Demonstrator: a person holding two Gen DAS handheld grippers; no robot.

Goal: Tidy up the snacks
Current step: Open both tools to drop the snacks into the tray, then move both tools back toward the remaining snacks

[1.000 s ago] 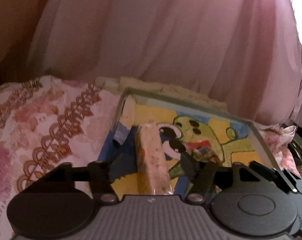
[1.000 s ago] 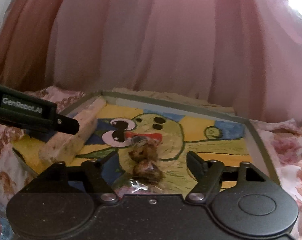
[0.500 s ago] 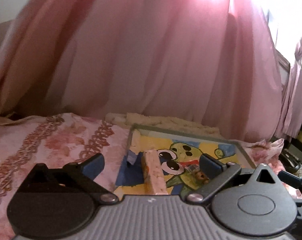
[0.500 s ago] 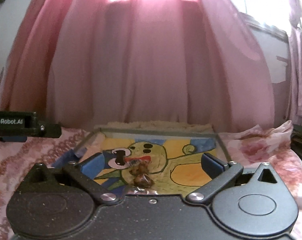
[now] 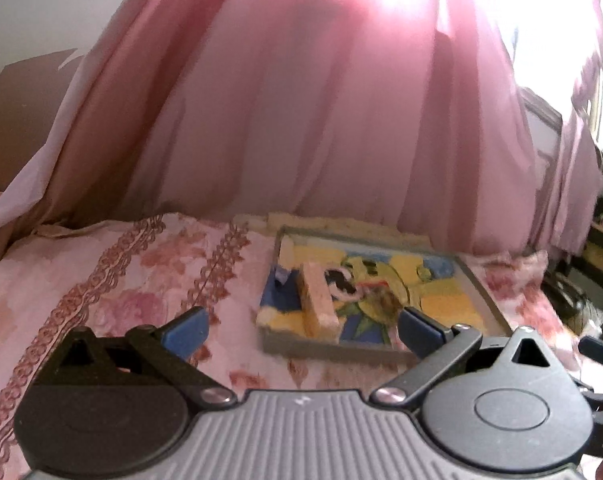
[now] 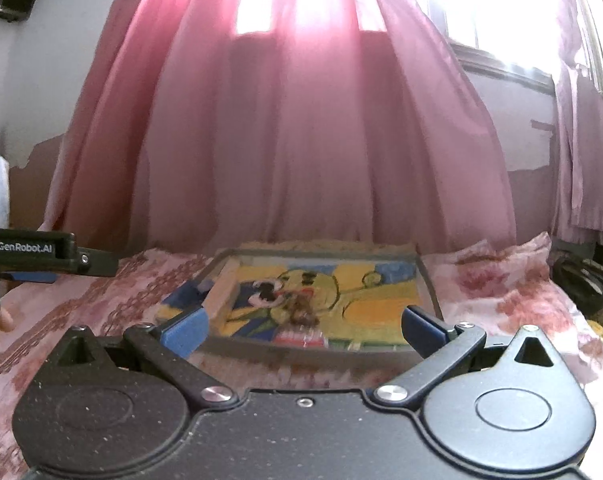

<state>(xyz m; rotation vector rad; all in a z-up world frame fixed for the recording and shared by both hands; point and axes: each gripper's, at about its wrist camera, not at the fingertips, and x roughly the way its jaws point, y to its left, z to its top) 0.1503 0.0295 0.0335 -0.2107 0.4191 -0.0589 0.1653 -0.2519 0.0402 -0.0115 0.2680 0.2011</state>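
Pink curtains (image 6: pixel 301 140), backlit by a window, hang behind a bed covered in a floral bedspread (image 5: pixel 113 300); on it lies a shallow tray (image 6: pixel 425 280) with a cartoon print on its floor. Task items are both inside the tray: a long pale snack bar (image 5: pixel 315 304) along the left part and a small wrapped brown snack (image 6: pixel 301 308) near the middle. Left hand-held gripper (image 5: pixel 301 330): jaws spread wide, nothing between them, held off the near-left edge of the tray. Right hand-held gripper (image 6: pixel 303 326): jaws likewise spread and empty, held in front of the tray's near rim. Risks, as judgement: the tray sits on soft bedding, so a push on its rim during a further reach could tip or slide it and shift both snacks; the wrapped snack looks small and crinkly and could slip from the pads if pinched by the wrapper alone; both frames are motion-blurred, so exact positions are uncertain. Change against the pictures from one second ago: then each gripper was close over the tray, the left one's jaws narrow around the bar and the right one's either side of the wrapped snack; now both have drawn back and opened, leaving bar and wrapped snack in the tray.
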